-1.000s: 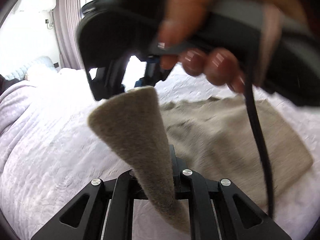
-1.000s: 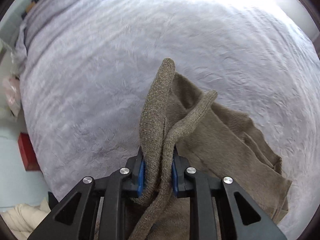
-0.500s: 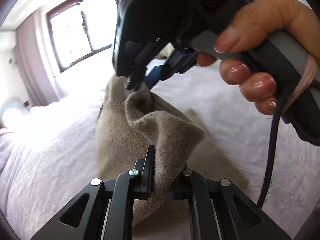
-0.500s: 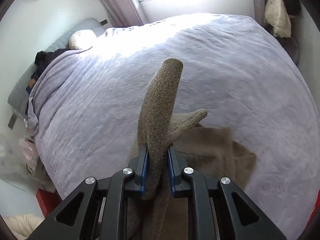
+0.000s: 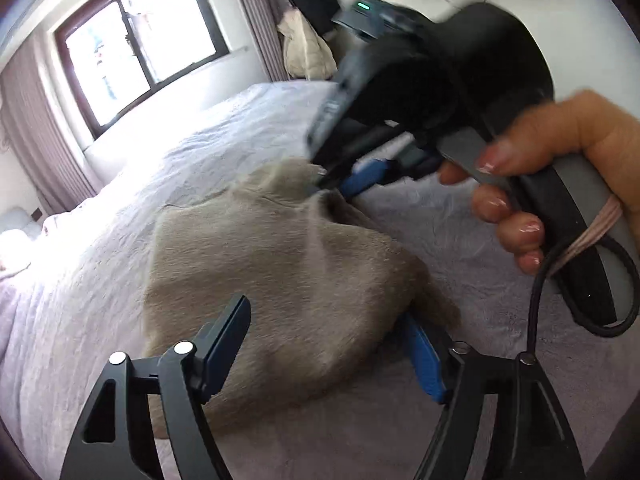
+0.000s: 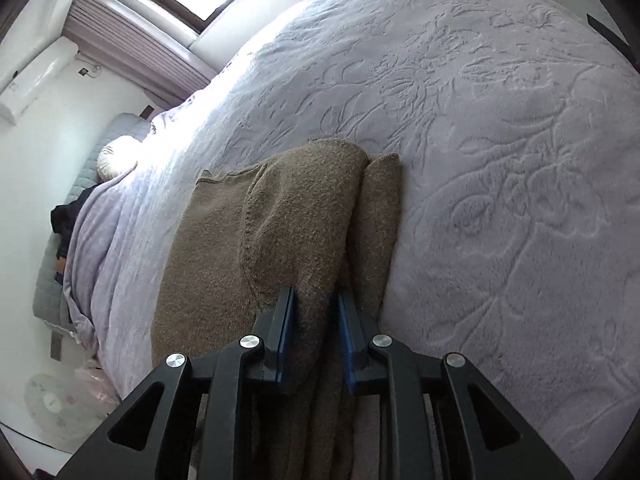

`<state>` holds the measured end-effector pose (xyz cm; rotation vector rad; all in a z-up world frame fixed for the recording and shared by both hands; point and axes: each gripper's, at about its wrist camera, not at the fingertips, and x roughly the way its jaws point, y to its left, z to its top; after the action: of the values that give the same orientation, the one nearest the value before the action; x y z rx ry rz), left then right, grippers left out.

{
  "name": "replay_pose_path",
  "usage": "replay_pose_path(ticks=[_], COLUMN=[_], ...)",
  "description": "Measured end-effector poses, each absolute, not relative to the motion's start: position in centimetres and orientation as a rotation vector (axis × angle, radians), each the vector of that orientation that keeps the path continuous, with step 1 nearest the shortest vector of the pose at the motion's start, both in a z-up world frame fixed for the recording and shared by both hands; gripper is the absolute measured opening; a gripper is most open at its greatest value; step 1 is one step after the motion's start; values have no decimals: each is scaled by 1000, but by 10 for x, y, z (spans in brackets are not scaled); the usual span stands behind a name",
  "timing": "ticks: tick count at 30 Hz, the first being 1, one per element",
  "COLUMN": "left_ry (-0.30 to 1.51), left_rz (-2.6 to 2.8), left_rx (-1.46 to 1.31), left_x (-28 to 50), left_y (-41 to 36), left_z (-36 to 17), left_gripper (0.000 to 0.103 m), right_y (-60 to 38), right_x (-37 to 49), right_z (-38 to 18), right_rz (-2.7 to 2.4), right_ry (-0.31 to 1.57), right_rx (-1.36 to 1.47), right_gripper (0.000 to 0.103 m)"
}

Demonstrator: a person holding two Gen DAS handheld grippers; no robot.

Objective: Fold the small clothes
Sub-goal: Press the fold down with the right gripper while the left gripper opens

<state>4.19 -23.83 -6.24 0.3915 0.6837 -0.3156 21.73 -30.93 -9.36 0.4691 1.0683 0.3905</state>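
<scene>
Left wrist view alone shows person's right hand (image 5: 560, 184) wrapped round handle, right claw (image 5: 336, 184) tilted down onto far edge of brown knit garment (image 5: 280, 264).

Right wrist view alone shows garment (image 6: 224, 248) lying folded in layers on lilac bedspread (image 6: 500, 140), sharp and unblurred.

Left claw (image 5: 332, 344) angled down, jaws opening, standing wide, garment between them, pads not pressing.

Right claw (image 6: 312, 340) jaws opening; knit fold still between blue pads (image 6: 285, 340), touching both.
</scene>
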Motion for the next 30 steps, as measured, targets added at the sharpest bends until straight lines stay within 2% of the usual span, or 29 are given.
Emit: replay_pose_path(ticks=[1,3,6,10,14,19,20,21,22,26,30], left_ry=[686,670,647,702,822,865,891,909,916,921,934], left_rz=[-338,-347,-300,-216,-153,-122,-111,-113,-117,-123,-115], left_rx=[374,352,335,264,47,-119,-124,-121,-109,42,71], left_x=[37,23,6,5,33,71,79,85,85,87,80], left_y=[-230,-211,-173,-114,-56,-51,-53,-54,-56,-74,-77], left_z=[-58,-51,-46,-51,-57,-53,-56,-58,-58,-75,-89], left_gripper=[76,76,76,76,76,76,76,76,76,76,80], right_y=[-311,-319,-327,-331,-321,-310,-306,-300,-294,-288,-299], right_x=[211,193,156,105,80,90,95,100,101,87,84], right_z=[-89,-82,-77,-75,-79,-80,-81,-82,-80,-63,-101], right_rz=[383,415,454,490,475,446,431,408,386,334,286], right_ry=[1066,1043,1003,971,963,938,951,977,990,958,1041], right_rx=[483,560,637,651,574,552,536,501,468,326,339], right_gripper=[33,36,54,54,54,53,50,23,6,6,6])
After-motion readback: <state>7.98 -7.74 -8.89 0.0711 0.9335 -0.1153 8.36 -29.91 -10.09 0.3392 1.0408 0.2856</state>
